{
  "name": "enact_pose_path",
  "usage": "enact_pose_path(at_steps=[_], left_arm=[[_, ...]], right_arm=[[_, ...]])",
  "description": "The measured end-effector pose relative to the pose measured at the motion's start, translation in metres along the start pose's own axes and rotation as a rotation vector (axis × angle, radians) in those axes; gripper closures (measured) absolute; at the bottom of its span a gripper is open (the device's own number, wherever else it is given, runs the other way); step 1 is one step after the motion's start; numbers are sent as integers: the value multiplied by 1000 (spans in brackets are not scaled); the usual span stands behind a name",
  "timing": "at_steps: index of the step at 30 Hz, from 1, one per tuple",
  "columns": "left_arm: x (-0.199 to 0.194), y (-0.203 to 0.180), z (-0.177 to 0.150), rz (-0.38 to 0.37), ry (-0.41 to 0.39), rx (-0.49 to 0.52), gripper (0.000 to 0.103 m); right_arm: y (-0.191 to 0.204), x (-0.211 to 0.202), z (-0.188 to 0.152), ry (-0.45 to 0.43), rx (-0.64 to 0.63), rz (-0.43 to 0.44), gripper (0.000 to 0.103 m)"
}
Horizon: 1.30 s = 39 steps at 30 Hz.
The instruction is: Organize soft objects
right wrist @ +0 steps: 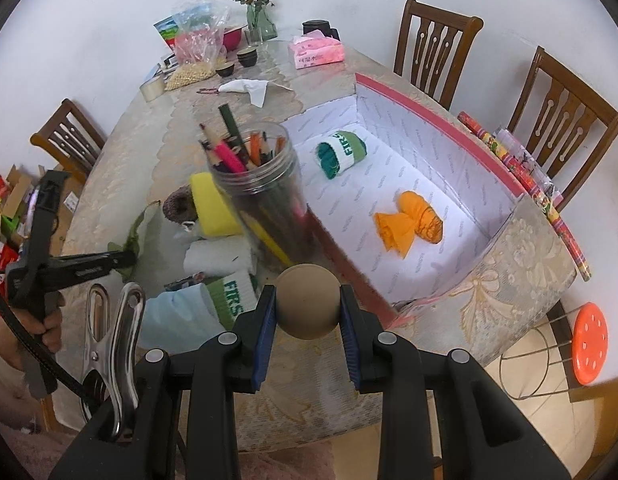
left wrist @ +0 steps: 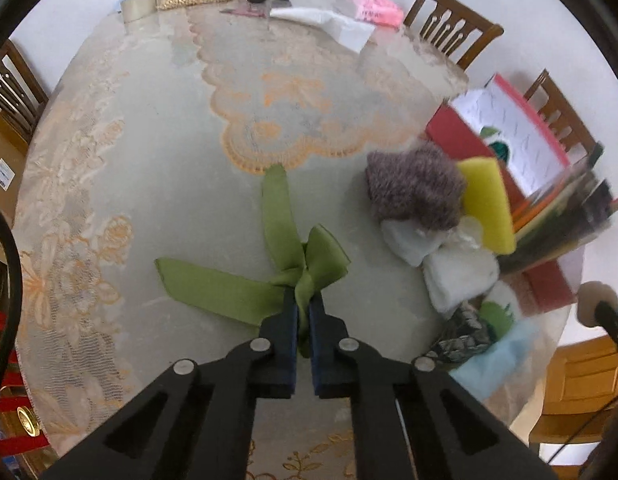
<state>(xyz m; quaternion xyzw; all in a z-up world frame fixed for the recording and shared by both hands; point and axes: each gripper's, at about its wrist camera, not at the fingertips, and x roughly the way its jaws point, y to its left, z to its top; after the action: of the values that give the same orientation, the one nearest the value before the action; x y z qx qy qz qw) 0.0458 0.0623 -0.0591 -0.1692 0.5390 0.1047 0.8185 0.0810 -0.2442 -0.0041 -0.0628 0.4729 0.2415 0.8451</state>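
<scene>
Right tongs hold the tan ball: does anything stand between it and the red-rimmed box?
Partly. The jar of pencils stands just beyond the tan ball, beside the near wall of the red-rimmed box. To the jar's right the wall is unobstructed, so the right tongs could lift over it there.

Left claw [left wrist: 303, 312] points steeply down, pinched tight on a green ribbon bow [left wrist: 305, 272]; right claw [right wrist: 308, 308] clamps a tan ball [right wrist: 308, 306].
</scene>
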Motion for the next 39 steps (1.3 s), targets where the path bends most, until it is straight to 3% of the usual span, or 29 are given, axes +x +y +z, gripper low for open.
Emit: enact_pose_path(at_steps=[7, 18, 23, 28, 39], left_arm=[[-47, -16, 18, -42, -82, 3, 99], [-99, -93, 77, -164, -183, 151, 99], [-90, -137, 101, -210, -168, 255, 98], [-66, -166, 129, -245, -105, 322, 98], [-9, -206, 154, -238, 5, 421, 98]], right_arm=[[-11, -2, 8, -7, -4, 15, 72], [-31, -17, 18, -65, 13, 32, 72], [-44, -15, 25, -75, 27, 35, 72], [-58, -6, 33, -75, 33, 38, 72], [-90, 29, 53, -51, 80, 36, 72]])
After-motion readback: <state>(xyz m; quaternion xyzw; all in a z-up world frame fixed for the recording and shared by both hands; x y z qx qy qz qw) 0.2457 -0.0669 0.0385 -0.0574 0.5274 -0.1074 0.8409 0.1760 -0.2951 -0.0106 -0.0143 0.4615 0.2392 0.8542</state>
